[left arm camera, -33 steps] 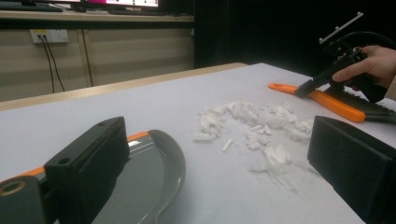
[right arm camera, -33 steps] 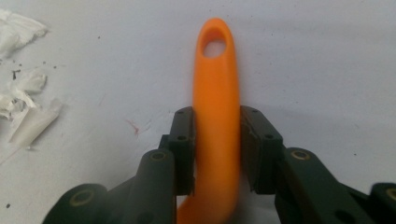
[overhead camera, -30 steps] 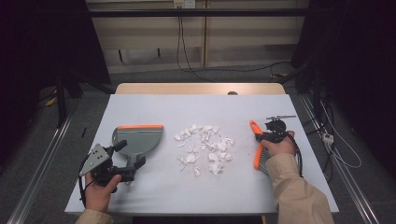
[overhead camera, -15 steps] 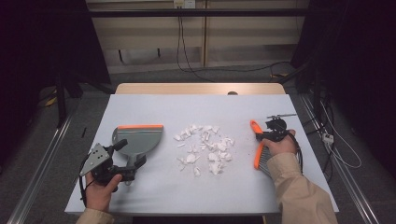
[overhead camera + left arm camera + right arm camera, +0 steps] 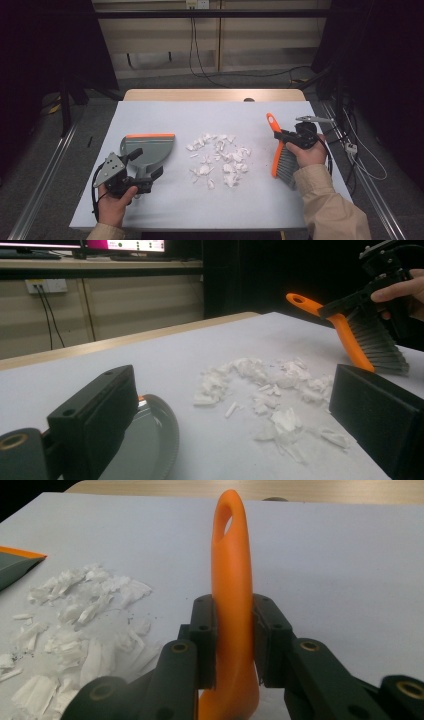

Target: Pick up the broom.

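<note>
On the white table [image 5: 165,215] there is one grey plastic dustpan with an orange edge [image 5: 148,150], one hand brush with an orange handle and grey bristles [image 5: 278,150], and one loose pile of many small white paper scraps [image 5: 219,157], too many to count. Two black two-jaw grippers are present.

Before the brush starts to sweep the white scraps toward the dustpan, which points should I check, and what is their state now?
1. Right hand-held gripper clamps the brush handle: ok.
2. Brush bristles are lifted off the table: ok.
3. White scraps lie between brush and dustpan: ok.
4. Dustpan's orange lip faces the scraps: not ok, it faces the far edge.
5. Left hand-held gripper holds the dustpan: not ok, its jaws stand wide apart.
</note>
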### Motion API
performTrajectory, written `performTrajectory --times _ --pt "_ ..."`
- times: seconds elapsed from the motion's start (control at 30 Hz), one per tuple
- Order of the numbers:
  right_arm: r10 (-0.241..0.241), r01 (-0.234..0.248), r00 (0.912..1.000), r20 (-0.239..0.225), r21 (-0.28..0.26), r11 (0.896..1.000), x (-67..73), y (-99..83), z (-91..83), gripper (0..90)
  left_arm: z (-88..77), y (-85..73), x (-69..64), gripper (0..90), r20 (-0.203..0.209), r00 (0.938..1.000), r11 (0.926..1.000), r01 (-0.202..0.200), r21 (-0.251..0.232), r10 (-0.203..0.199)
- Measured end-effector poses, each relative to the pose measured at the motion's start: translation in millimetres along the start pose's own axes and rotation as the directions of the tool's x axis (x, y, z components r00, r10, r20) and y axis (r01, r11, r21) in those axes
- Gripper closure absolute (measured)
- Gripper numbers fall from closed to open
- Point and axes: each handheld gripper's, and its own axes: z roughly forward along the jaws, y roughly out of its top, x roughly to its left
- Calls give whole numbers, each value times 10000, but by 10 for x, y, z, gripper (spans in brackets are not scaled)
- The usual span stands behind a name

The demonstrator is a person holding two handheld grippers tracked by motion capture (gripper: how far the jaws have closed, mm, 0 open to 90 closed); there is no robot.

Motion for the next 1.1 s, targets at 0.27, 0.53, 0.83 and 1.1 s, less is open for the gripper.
performTrajectory --times 0.27,0.53,0.83,1.1 --pt "344 -395 9984 452 1178 9923 -200 -148 243 712 -9 -16 16 50 -39 10000 10000 20 -14 -20" --pt "-253 240 9997 54 1727 9847 -105 -178 367 689 -36 -33 55 50 -74 10000 10000 -7 82 8" --pt "-454 358 9978 490 1824 9826 -78 -185 335 640 -38 -39 49 50 -106 9999 10000 -20 77 21" --pt "-597 303 9921 1100 2519 9673 -26 -197 260 598 -42 -46 58 50 -79 9999 9999 -71 123 71"
